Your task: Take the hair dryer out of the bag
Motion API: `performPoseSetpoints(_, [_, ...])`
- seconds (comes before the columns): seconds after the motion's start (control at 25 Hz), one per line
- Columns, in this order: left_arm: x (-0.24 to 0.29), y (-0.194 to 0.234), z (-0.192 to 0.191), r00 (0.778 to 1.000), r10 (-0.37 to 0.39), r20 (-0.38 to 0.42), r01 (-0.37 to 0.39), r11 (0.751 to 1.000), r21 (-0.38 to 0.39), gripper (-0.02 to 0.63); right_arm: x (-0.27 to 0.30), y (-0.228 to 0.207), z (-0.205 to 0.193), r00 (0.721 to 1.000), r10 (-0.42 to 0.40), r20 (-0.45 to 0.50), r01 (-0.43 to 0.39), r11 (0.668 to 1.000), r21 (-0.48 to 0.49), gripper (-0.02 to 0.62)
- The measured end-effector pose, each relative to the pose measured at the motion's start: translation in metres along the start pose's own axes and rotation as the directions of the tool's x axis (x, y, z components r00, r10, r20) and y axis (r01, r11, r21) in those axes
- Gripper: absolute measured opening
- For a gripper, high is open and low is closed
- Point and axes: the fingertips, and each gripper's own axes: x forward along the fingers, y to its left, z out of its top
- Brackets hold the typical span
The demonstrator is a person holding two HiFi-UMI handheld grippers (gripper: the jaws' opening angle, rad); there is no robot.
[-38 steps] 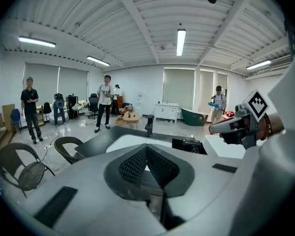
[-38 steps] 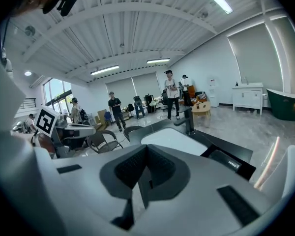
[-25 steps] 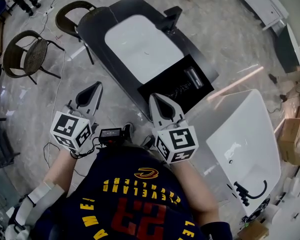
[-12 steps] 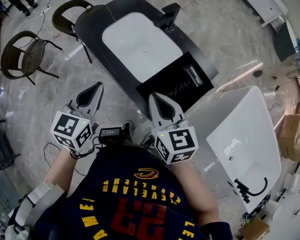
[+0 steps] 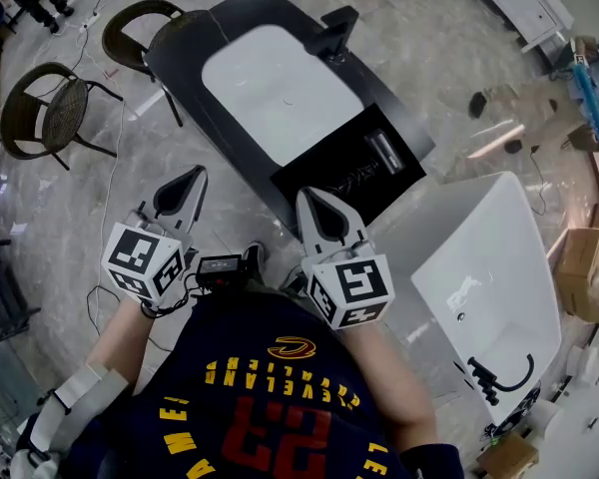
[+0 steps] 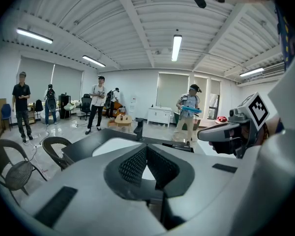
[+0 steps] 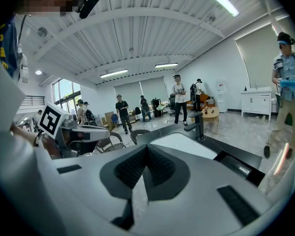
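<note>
While the person holds both tools side by side before the chest, the left claw (image 5: 193, 172) and the right claw (image 5: 308, 196) each have their jaws pressed together with nothing between them. Ahead stands a black bench (image 5: 190, 53) with a white basin (image 5: 280, 93) and a black faucet (image 5: 334, 36). On its near end, just beyond the right claw's tip, the black bag (image 5: 344, 173) lies flat; the hair dryer cannot be made out. Two wicker chairs (image 5: 55, 113) stand left of the bench

Left gripper (image 5: 185, 183) and right gripper (image 5: 317, 208) — both closed, empty — held side by side.
</note>
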Motion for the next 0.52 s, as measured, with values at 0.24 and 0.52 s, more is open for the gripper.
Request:
performPoseSetpoints(0.24, [0.0009,-0.0016,-0.0017,1.000,-0.003,-0.005,0.003,1.000,-0.001,0.003,-0.0002,-0.0003,0.0009,1.000,0.004,0.010,-0.004,1.000,0.011,0.009])
performPoseSetpoints(0.52, [-0.0004,-0.0053,-0.0031,1.000,-0.007,-0.004,0.007,1.000,0.005,0.003,-0.0034,0.0002,-0.0017,1.000,0.003,0.009,-0.003,1.000,0.004,0.009])
